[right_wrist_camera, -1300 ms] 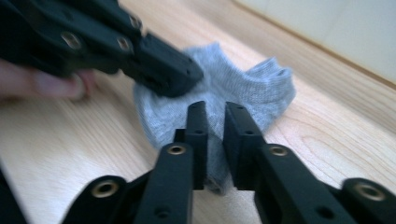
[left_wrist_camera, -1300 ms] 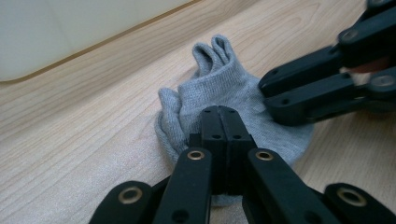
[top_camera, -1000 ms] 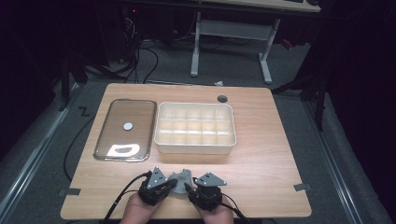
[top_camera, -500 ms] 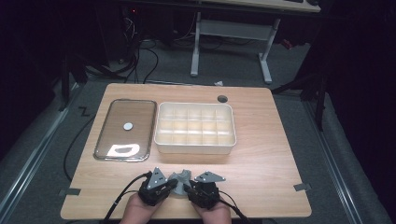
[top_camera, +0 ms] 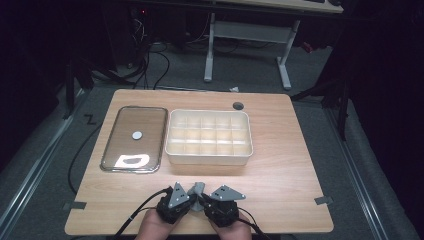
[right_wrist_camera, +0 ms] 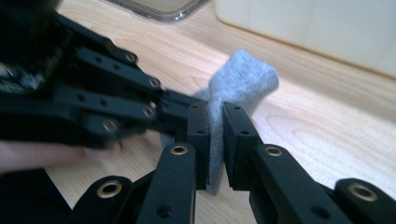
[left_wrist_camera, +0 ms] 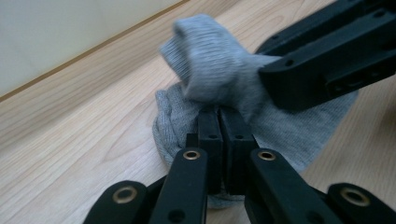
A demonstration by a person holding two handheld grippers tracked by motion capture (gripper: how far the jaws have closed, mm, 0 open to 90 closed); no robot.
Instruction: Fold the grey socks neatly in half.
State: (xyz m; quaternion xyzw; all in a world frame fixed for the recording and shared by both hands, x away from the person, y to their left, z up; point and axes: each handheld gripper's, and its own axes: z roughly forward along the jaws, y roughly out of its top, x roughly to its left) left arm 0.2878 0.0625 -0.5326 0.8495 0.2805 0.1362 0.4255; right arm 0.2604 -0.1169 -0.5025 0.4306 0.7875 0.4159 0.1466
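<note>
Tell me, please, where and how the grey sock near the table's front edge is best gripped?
Probably by its raised folded cuff, pinched across the thin fabric from the near side: it stands up off the table, while the rest lies flat. Both hand-held grippers already pinch it so.

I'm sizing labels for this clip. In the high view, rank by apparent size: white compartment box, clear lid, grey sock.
1. white compartment box
2. clear lid, somewhat smaller
3. grey sock, far smallest, partly hidden by the grippers

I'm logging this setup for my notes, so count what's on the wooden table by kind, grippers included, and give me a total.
Small grey knitted sock: 1
White plastic divided box: 1
Clear rectangular lid with a white knob: 1
Black two-jaw gripper, left gripper and right gripper: 2
Total: 5
</note>
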